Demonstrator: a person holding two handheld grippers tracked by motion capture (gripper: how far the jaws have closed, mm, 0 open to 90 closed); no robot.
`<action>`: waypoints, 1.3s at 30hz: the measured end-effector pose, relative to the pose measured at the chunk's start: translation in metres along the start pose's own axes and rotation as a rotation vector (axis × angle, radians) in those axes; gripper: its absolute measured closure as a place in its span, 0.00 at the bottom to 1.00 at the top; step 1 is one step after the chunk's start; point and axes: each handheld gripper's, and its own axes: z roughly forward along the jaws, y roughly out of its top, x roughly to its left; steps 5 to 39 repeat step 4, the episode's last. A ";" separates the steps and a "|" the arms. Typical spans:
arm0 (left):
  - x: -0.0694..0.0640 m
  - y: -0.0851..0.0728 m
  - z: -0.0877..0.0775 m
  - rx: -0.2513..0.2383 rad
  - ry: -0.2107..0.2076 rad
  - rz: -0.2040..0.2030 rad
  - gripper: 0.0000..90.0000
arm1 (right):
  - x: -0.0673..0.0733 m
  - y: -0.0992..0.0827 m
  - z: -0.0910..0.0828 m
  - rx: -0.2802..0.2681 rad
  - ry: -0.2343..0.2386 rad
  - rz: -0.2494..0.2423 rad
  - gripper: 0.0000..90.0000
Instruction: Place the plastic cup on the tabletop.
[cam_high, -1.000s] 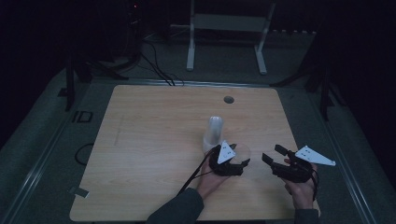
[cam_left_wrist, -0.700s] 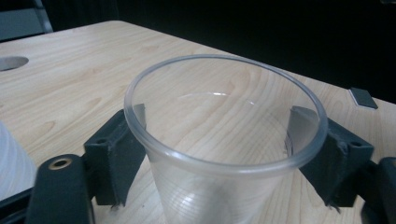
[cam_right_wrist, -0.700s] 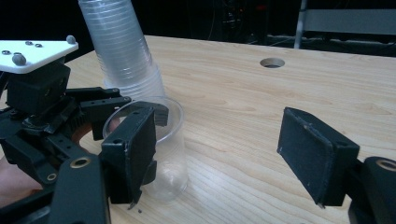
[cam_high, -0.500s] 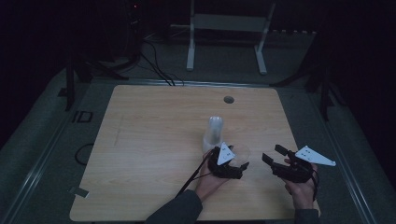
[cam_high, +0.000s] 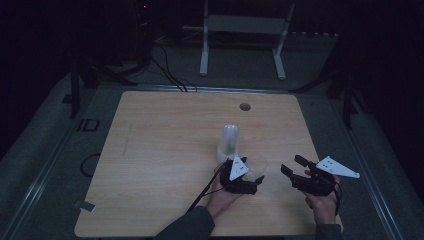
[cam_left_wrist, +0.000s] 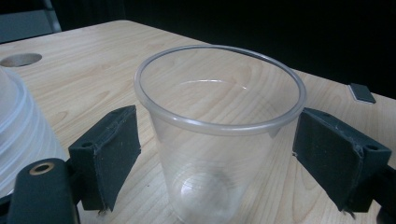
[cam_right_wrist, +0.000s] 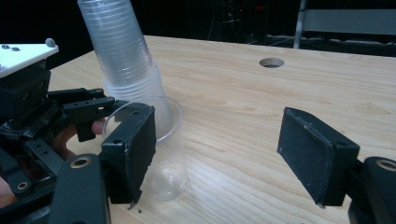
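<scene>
Forearms enter the high view from 6 o'clock, one hand on each gripper, both low over the near right part of the wooden table (cam_high: 160, 150).

Left gripper (cam_high: 252, 184): held in the person's left hand (cam_high: 222, 196), sleeve visible behind the wrist, body lying roughly level and pointing toward 3 o'clock. Its jaws have just been opening and now stand released. In the left gripper view the clear plastic cup (cam_left_wrist: 219, 135) stands upright on the table between the two black pads (cam_left_wrist: 111, 154), a visible gap on each side, neither pad pressing the wall. The cup is empty; the table grain shows through it.

In the high view the cup (cam_high: 257, 167) sits just at 1 o'clock of the left gripper's body, and at 5 o'clock of the stack of clear cups (cam_high: 229, 142), very close to its base. The stack stands mouth down near the table centre, leaning slightly.

Right gripper (cam_high: 292, 167): held in the right hand (cam_high: 322, 205) near the table's right edge, tilted and pointing toward 10 o'clock, at the cup and the left gripper. Its jaws stand wide apart with nothing between them; the right gripper view shows bare table between the pads, the cup and stack off at 10 o'clock.

Round hole (cam_high: 245, 106) in the tabletop lies at 12 o'clock of the stack, well apart from it.
</scene>
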 end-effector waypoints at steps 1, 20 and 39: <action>0.000 0.000 0.000 -0.003 0.001 -0.002 0.16 | 0.000 0.000 0.000 -0.001 0.000 0.000 0.31; -0.001 -0.002 -0.005 -0.001 0.014 -0.003 0.16 | -0.001 0.000 0.000 -0.001 -0.003 0.003 0.31; -0.001 -0.002 -0.005 -0.001 0.014 -0.003 0.16 | -0.001 0.000 0.000 -0.001 -0.003 0.003 0.31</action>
